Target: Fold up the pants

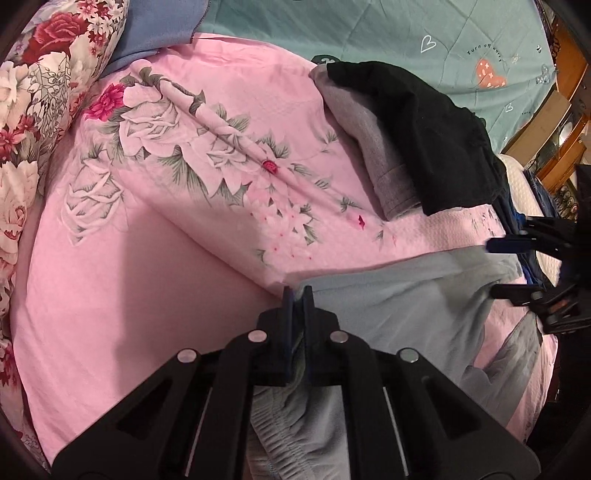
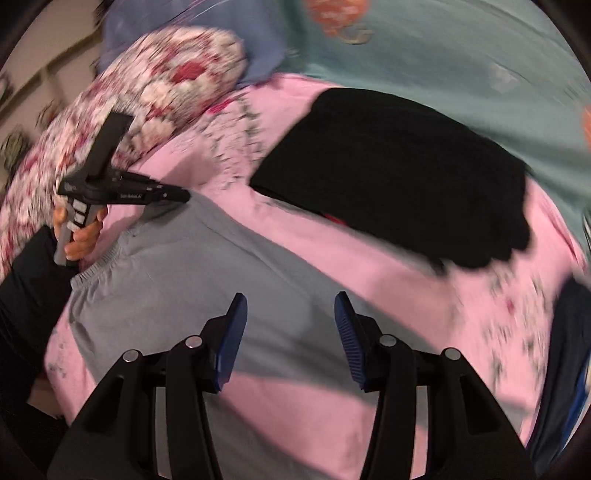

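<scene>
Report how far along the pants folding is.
Done: a black garment and a grey one already lie folded on the pink sheet. In hand: the left gripper is shut on the grey pants near the elastic waistband; the right gripper hovers open above them. Left: the pants lie spread out, no finished fold visible.

The soft, matt grey cloth pants (image 1: pixel 413 295) have a gathered, ribbed elastic waistband. The pink floral cotton-like bedsheet (image 1: pixel 110 295) looks smooth and matt, with creases. The matt black plastic left gripper (image 1: pixel 298 295) carries shiny round metal pins; the right gripper (image 2: pixel 291 332) has ridged blue pads (image 2: pixel 351 339). The folded black fabric garment (image 2: pixel 399 177) looks dull and fuzzy, and the teal quilt (image 1: pixel 406 33) is stitched.
</scene>
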Demonstrator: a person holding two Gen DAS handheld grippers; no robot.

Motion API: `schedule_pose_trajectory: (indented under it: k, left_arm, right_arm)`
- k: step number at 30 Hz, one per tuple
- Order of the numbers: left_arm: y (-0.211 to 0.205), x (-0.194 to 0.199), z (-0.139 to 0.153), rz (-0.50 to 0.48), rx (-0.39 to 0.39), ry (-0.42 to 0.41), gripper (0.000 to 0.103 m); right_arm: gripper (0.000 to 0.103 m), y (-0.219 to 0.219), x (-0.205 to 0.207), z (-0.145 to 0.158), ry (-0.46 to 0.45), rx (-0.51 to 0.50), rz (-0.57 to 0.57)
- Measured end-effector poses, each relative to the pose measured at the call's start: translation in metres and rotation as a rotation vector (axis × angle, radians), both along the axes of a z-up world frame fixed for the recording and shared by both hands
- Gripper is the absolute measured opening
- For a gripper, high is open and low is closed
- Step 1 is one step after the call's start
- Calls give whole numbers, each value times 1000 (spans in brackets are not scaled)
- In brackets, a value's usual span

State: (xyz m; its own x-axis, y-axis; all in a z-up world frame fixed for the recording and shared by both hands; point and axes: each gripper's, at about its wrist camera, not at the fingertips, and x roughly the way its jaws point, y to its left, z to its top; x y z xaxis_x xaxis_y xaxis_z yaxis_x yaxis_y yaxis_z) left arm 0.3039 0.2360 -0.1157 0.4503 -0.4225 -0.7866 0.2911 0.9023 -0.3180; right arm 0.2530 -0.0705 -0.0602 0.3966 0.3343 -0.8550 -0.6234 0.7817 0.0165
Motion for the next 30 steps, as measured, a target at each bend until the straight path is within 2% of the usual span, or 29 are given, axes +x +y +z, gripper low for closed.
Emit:
schedule_pose_trajectory:
  k: [2, 6, 10, 11, 12, 14, 15, 18, 22, 24, 26, 30]
  left_arm:
    - [-2, -1, -1, -6, 1, -2, 5]
    - [-3, -1, -3, -12, 3, 7, 5]
    - [-4, 0, -4, -15, 7, 8, 5]
    - [-3, 0, -3, -14, 5, 8, 5]
    - [-4, 0, -3, -9, 7, 4, 5]
    - [-3, 2, -2, 6, 10, -2, 5]
    - [-3, 3, -2, 14, 10, -3, 5]
    - [-4, 7, -6, 23, 21, 7, 5]
    - [-6, 8, -8, 25, 36, 14, 5]
    - [-4, -2, 4, 29, 21, -1, 5]
    - [-4, -19, 25, 15, 13, -47, 5]
    - [-6, -74, 68, -10, 2, -151, 5]
  right_arm:
    - [50, 28, 13, -17, 12, -67, 74]
    - [50, 66, 23, -40, -30, -201, 181]
    - [50, 81, 34, -61, -8, -264, 197]
    - [47, 82, 39, -66, 11, -261, 192]
    - [27, 82, 42, -69, 29, -258, 190]
    - [5, 80, 45, -68, 28, -240, 191]
    - [3, 79, 47, -65, 18, -238, 182]
    - [2, 74, 59, -54, -23, -229, 131]
    - [2, 71, 77, -61, 18, -217, 85]
    - [2, 72, 76, -64, 27, -216, 87]
    - [2, 69, 71, -56, 42, -189, 86]
    - [2, 58, 37, -8, 17, -129, 108]
